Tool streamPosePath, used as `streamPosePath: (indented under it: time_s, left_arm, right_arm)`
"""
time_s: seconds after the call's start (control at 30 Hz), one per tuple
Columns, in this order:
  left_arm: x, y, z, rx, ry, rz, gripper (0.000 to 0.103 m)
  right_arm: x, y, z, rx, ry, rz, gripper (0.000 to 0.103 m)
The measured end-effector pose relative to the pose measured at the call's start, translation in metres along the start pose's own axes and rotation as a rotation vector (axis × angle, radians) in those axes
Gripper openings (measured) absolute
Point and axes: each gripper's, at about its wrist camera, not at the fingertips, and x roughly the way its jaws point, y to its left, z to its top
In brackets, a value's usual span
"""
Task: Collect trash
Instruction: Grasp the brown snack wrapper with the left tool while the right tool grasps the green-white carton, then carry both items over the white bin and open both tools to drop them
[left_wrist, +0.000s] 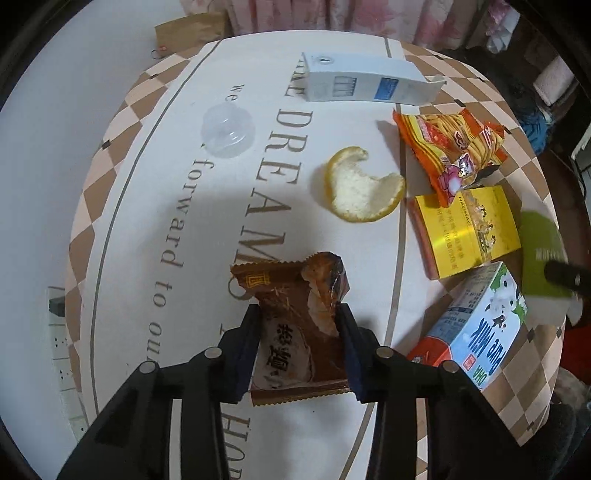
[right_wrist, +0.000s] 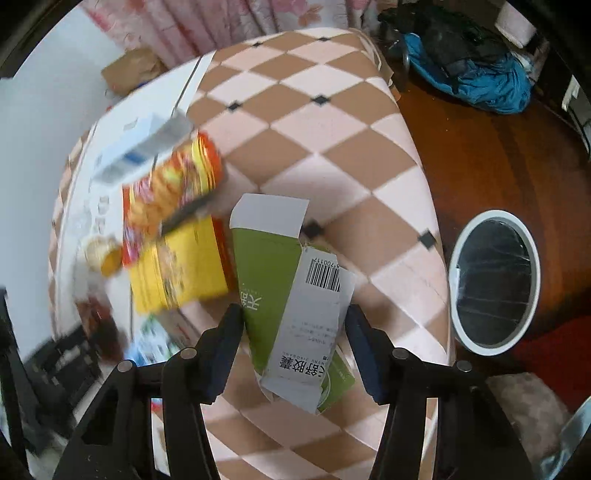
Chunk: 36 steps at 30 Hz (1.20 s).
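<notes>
A home — floral curtains (right_wrist: 207, 26), printed tablecloth (left_wrist: 166, 206), wooden floor (right_wrist: 480, 155).

Your brown snack wrapper (left_wrist: 299, 328) is glossy crinkled plastic film, like the orange packet (left_wrist: 450, 151). The yellow box (left_wrist: 469, 229) is shiny card; the green box (right_wrist: 291, 295) matt card. You see peel (left_wrist: 364, 190) with pithy, rough inside, a clear plastic lid (left_wrist: 227, 129), smooth printed tablecloth (left_wrist: 147, 221).

Soft, fairly dim indoor light falls from above, casting blurred shadows on the tablecloth (left_wrist: 155, 206). The left wrist view is sharp; the right wrist view smears with motion blur toward its left side. Both bend strongly, with dark vignetted corners.
</notes>
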Motion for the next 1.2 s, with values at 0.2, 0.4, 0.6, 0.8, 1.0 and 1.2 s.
streamPosePath:
  time_s: [0.2,0.4,0.6,0.8,1.0,1.2]
  left_arm:
    - [-0.001,0.003,-0.004,-0.022,0.0,0.0,0.041]
    - [0.001,-0.001,0.005,-0.01,-0.006,0.017,0.036]
    - [-0.015,-0.011,0.006,-0.01,-0.03,0.038,0.023]
    - [-0.052,-0.006,-0.008,-0.04,-0.091,0.063,0.02]
    - [-0.101,-0.011,-0.014,-0.067,-0.193,0.062,0.02]
    - [-0.151,-0.034,-0.019,-0.059,-0.295,0.043,0.02]
  right_arm:
    - [0.004,0.002,-0.002,-0.017,0.0,-0.029,0.061]
    - [0.012,0.005,0.003,-0.02,0.012,-0.046,0.061]
    - [0.002,0.012,-0.009,-0.073,-0.038,-0.063,0.058]
    - [-0.025,0.021,-0.024,-0.084,-0.107,-0.034,0.058]
    - [-0.067,0.032,-0.043,-0.112,-0.194,0.003,0.058]
    - [-0.113,0.028,-0.058,-0.126,-0.278,0.045,0.058]
